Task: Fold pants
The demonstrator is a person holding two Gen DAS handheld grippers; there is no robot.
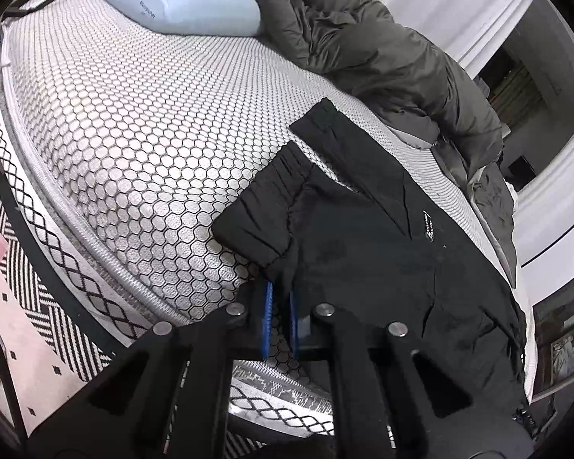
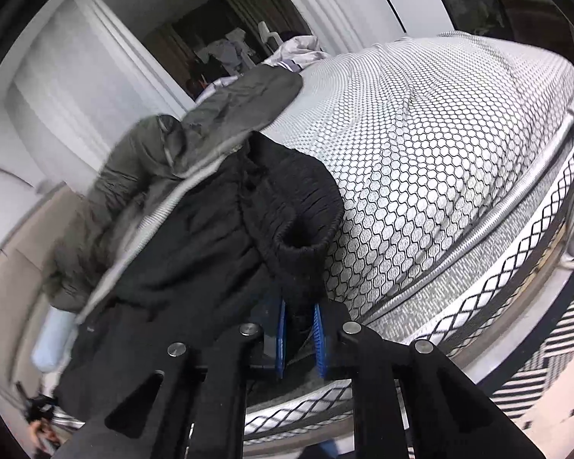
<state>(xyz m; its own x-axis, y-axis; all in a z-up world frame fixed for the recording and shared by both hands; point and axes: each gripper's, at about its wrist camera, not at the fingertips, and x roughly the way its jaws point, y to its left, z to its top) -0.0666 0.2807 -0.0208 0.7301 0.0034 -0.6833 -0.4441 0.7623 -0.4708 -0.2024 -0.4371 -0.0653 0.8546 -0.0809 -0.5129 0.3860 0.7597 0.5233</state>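
Pants (image 1: 363, 237), black, lie on the mattress (image 1: 134, 145) near its front edge, below the grey duvet (image 1: 382, 57). Both claws are nearly closed on them. The left claw (image 1: 281, 321) pinches the hem of the pants between its 2 blue pads (image 1: 267, 317) at the mattress edge. The right claw (image 2: 300, 338) clamps a bunched ribbed cuff (image 2: 298, 252) of the pants. Small pale lettering (image 1: 429, 225) on the pants is too small to read. The pale blue pillow (image 1: 172, 0), beyond the pants on the mattress, carries unreadable print.
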